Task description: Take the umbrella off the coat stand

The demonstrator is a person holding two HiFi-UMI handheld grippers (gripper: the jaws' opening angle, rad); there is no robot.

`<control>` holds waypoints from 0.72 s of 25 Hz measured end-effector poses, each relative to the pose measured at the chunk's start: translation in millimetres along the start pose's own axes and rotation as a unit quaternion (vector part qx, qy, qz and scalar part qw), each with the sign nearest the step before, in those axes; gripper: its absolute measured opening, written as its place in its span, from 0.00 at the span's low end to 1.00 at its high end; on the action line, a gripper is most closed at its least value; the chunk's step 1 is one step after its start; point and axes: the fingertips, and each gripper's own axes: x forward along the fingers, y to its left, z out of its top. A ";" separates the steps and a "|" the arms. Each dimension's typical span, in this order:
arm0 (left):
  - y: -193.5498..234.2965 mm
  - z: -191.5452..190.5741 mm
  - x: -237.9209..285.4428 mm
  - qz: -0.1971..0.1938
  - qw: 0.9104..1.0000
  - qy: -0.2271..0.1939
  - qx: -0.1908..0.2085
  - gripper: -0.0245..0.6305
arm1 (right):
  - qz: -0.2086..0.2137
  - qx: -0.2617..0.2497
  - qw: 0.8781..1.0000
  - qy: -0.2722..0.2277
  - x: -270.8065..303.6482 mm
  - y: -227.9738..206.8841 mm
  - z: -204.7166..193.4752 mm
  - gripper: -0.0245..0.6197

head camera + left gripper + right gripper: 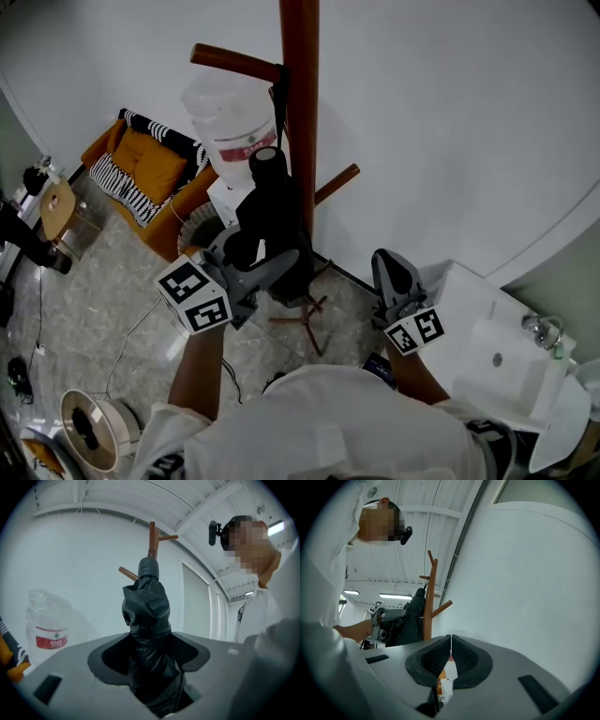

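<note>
Umbrella point(270, 220) – black, folded, upright – stands against the near side of the coat stand point(300, 94) and between the jaws of the left gripper point(269, 265). In the left gripper view the jaws stand wide, with the crumpled fabric point(147, 620) filling the gap and lying against both pads point(115, 656). The gripper points level. The grip sits low on the folded canopy; the capped top rises above the jaws, in front of the pole point(152, 538).

Edges around the left gripper:
- Directly beyond the umbrella: the wooden pole, touching or just beside the fabric.
- Above and to the left: the upper peg point(234, 61), from which a dark strap runs down toward the umbrella's top.
- To the right of the pole: a lower peg point(336, 183), angled upward.
- To the left: a large clear water bottle point(230, 122), near the umbrella.
- Behind the stand: the white wall point(450, 122).

Open room lies on the near side of the gripper, over the tiled floor point(112, 291).

The right gripper point(394, 274) is well apart to the right, tilted slightly upward – its jaws are closed tip to tip point(451, 641) with nothing between them. A white basin point(487, 361) lies just to its right.
</note>
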 end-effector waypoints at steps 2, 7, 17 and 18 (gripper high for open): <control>-0.7 6.7 -3.1 0.000 1.000 -0.012 0.002 0.46 | 0.001 0.000 1.000 0.000 0.7 0.9 -1.7 0.06; -5.5 19.1 -6.1 -0.003 1.000 -0.011 0.018 0.46 | 0.007 0.001 1.000 -0.004 0.2 5.0 1.0 0.06; -3.3 39.4 -16.7 0.012 0.999 -0.022 0.043 0.45 | 0.004 0.004 1.000 -0.005 -3.3 5.0 4.1 0.06; -3.7 41.6 -17.5 0.012 0.999 -0.024 0.046 0.45 | 0.004 0.005 1.000 -0.005 -3.2 5.3 3.7 0.06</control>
